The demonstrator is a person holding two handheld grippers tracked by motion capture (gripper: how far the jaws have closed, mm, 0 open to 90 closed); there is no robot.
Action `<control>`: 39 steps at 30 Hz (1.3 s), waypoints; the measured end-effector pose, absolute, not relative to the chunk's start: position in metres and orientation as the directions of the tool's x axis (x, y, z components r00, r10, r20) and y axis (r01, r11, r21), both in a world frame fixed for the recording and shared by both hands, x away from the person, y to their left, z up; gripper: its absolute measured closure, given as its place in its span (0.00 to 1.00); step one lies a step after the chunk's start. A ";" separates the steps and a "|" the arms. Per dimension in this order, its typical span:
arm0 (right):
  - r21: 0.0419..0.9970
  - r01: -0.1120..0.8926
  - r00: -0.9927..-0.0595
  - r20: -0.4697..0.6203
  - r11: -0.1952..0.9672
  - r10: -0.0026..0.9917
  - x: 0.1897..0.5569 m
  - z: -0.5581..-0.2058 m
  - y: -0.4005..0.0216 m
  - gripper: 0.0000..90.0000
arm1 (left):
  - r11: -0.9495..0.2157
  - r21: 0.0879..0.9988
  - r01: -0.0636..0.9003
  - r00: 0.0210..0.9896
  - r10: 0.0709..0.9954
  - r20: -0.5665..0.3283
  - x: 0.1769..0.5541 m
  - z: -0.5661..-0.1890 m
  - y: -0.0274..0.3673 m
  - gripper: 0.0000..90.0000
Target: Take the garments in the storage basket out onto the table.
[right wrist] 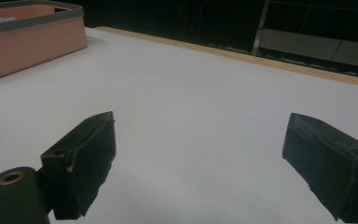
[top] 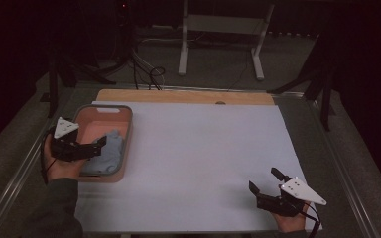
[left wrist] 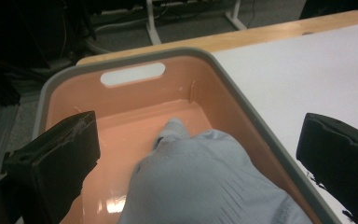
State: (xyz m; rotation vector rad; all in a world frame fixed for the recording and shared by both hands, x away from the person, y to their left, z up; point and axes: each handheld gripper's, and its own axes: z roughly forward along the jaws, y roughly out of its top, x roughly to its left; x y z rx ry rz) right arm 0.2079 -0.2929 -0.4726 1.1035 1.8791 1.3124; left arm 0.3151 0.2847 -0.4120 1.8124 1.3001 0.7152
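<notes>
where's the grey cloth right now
The crumpled light grey cloth lies inside the pink plastic bin with a grey rim at the table's left side in the high view, right in front of the open left tool.

bin (left wrist: pixel 135 100): glossy smooth pink plastic, grey rim | cloth (left wrist: pixel 205 186): soft matt grey-blue fabric | table sheet (top: pixel 203 158): matt white | far table edge (top: pixel 178 95): bare wood
</notes>
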 end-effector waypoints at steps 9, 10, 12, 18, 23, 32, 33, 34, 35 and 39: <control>0.939 0.298 -0.481 -0.008 0.172 0.877 0.208 -0.473 -0.293 0.11 | -0.193 0.806 0.559 0.348 0.937 -0.016 0.326 -0.423 0.282 0.00; 0.938 0.300 -0.479 -0.008 0.173 0.878 0.208 -0.473 -0.293 0.11 | -0.196 0.803 0.563 0.358 0.934 -0.023 0.327 -0.424 0.282 0.00; 0.938 0.303 -0.478 -0.006 0.171 0.879 0.209 -0.473 -0.293 0.11 | -0.197 0.796 0.572 0.360 0.933 -0.027 0.329 -0.425 0.282 0.00; 0.939 0.300 -0.476 -0.007 0.170 0.879 0.208 -0.473 -0.293 0.11 | -0.209 0.770 0.603 0.369 0.929 -0.036 0.335 -0.430 0.284 0.00; 0.939 0.301 -0.474 -0.006 0.169 0.880 0.208 -0.473 -0.293 0.11 | -0.225 0.758 0.612 0.388 0.921 -0.040 0.338 -0.432 0.285 0.00; 0.937 0.305 -0.471 -0.008 0.171 0.882 0.209 -0.473 -0.293 0.11 | -0.316 0.706 0.634 0.453 0.891 -0.008 0.347 -0.436 0.283 0.00; 0.937 0.305 -0.470 -0.009 0.172 0.883 0.209 -0.473 -0.293 0.11 | -0.325 0.700 0.636 0.460 0.888 -0.005 0.348 -0.436 0.282 0.00; 0.936 0.305 -0.469 -0.012 0.175 0.883 0.209 -0.473 -0.293 0.11 | -0.336 0.692 0.638 0.468 0.884 -0.003 0.349 -0.437 0.282 0.01; 0.936 0.304 -0.470 -0.014 0.177 0.882 0.209 -0.473 -0.293 0.11 | -0.340 0.689 0.640 0.472 0.881 -0.004 0.349 -0.437 0.281 0.01; 0.935 0.304 -0.469 -0.018 0.180 0.883 0.209 -0.473 -0.292 0.11 | -0.367 0.671 0.645 0.491 0.871 0.005 0.352 -0.439 0.280 0.01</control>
